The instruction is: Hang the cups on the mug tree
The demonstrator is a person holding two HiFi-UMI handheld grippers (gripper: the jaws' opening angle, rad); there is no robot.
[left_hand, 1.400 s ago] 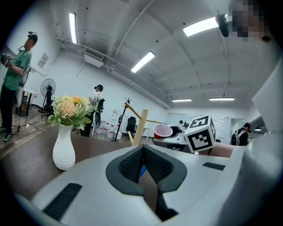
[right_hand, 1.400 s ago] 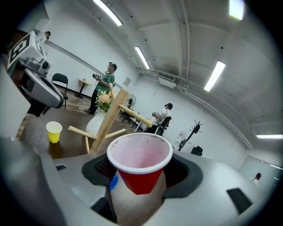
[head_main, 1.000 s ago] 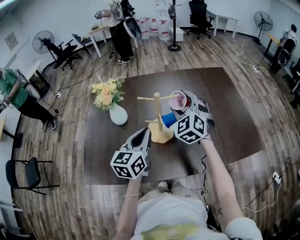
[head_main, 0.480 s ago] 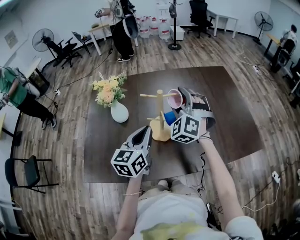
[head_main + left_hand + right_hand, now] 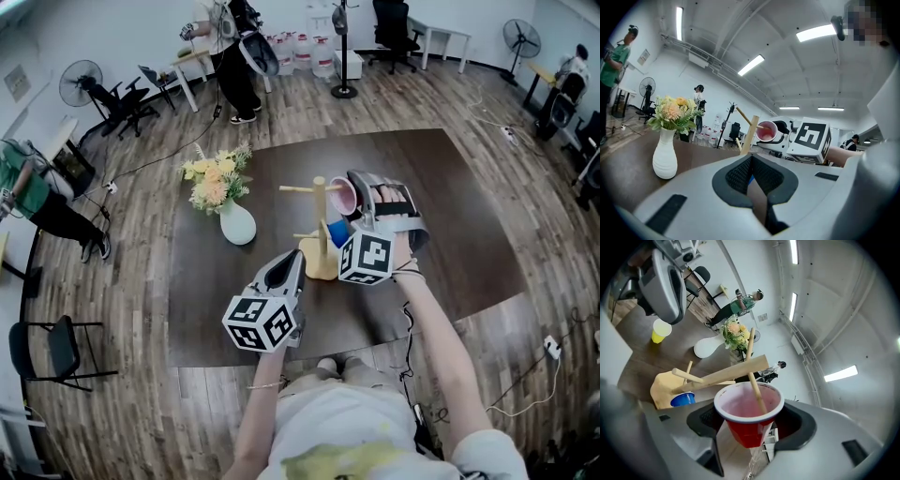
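Right gripper view has the right gripper (image 5: 751, 425) clamped on the red cup (image 5: 746, 408), with a mug tree (image 5: 319, 220) peg (image 5: 757, 390) poking into its mouth. Head view doesn't show that. Left gripper (image 5: 751, 161) is pinched closed and empty, by the counter (image 5: 450, 234) edge.

Bright, even light falls from ceiling strip lamps (image 5: 816, 33), which glare white in both gripper views. Shadows on the table (image 5: 450, 234) are faint. Fisheye bends the floor (image 5: 141, 281) at the edges, and the corners go black. The left gripper (image 5: 750, 159) blurs up close.
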